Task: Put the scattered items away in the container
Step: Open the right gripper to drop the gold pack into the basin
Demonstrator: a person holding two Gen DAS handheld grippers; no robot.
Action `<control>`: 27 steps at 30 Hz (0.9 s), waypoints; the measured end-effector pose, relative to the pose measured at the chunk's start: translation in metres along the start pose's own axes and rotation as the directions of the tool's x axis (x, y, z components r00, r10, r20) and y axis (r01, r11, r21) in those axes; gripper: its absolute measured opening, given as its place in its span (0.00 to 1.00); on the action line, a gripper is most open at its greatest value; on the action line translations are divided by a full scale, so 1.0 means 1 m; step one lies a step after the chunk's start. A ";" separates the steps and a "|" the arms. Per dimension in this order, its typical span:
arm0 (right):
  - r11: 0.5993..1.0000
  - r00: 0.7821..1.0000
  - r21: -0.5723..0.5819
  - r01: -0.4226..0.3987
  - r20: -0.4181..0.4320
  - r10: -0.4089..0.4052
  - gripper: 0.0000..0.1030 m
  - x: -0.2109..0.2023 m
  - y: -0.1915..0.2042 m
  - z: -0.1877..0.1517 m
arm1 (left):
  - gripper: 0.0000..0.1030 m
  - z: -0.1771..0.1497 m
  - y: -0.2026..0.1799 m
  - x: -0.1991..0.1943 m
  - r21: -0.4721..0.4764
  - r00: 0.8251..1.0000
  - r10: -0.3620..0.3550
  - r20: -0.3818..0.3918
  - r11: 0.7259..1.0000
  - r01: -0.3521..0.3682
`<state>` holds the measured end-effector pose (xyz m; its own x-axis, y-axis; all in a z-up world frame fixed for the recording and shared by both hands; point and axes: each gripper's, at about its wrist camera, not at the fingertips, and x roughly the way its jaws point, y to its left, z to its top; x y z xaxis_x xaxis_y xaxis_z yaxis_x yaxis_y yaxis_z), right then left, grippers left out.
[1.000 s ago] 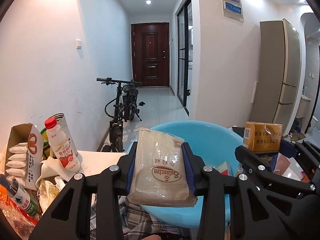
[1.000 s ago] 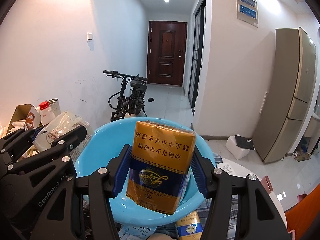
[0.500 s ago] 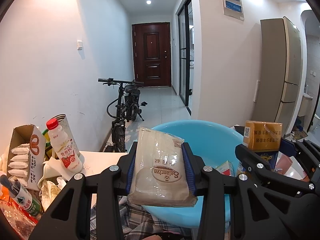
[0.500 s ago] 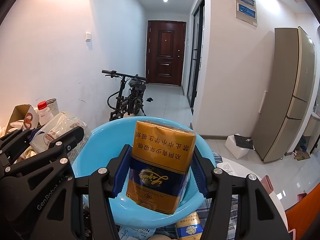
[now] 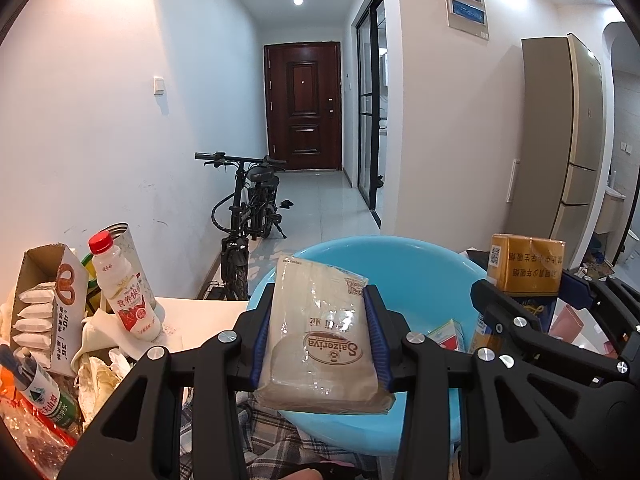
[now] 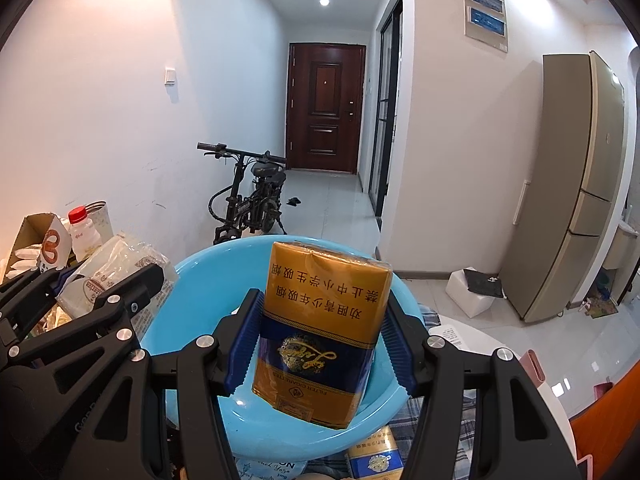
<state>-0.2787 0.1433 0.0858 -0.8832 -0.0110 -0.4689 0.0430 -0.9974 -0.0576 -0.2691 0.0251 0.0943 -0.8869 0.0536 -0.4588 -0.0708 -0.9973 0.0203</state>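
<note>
My left gripper [image 5: 319, 340] jaws clamp the tissue pack [image 5: 322, 332], my right gripper [image 6: 320, 344] jaws the cigarette carton [image 6: 324, 332], both raised just before the blue basin [image 6: 192, 276] for dropping in.

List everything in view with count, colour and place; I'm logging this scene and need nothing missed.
Basin: 1, light blue, centre.
Tissue pack: 1, beige, held over basin.
Cigarette carton: 1, gold and blue, held over basin.
Second carton: 1, blue and gold, beside basin.
Milk bottle: 1, white, red cap, left.
Snack box: 1, cardboard, far left.
Bicycle: 1, black, hallway.
Fridge: 1, beige, right.
Door: 1, dark brown, hallway end.
Left gripper: black, blue pads.
Right gripper: black, blue pads.
</note>
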 end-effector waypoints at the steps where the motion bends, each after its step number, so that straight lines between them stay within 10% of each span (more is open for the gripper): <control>1: 1.000 1.000 0.000 0.000 0.000 0.000 0.58 0.000 0.000 0.000 | 0.38 0.000 0.000 0.000 -0.001 1.000 0.001 0.000 1.000 -0.001; 14: 1.000 1.000 -0.012 0.000 0.005 0.000 0.59 -0.002 -0.001 -0.002 | 0.38 -0.001 0.000 0.001 0.002 1.000 0.013 -0.005 1.000 -0.013; 18: 0.996 0.996 -0.026 0.090 0.016 -0.089 0.94 -0.001 -0.003 -0.003 | 0.38 0.000 0.005 0.002 -0.006 0.999 0.044 -0.002 0.999 -0.044; 27: 0.999 0.999 -0.006 0.053 0.001 -0.053 1.00 -0.002 -0.011 -0.003 | 0.39 0.000 0.006 0.003 -0.014 1.000 0.027 -0.008 1.000 -0.027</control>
<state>-0.2763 0.1550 0.0848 -0.8846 0.0417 -0.4645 -0.0010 -0.9962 -0.0873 -0.2720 0.0190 0.0933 -0.8849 0.0261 -0.4651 -0.0400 -0.9990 0.0200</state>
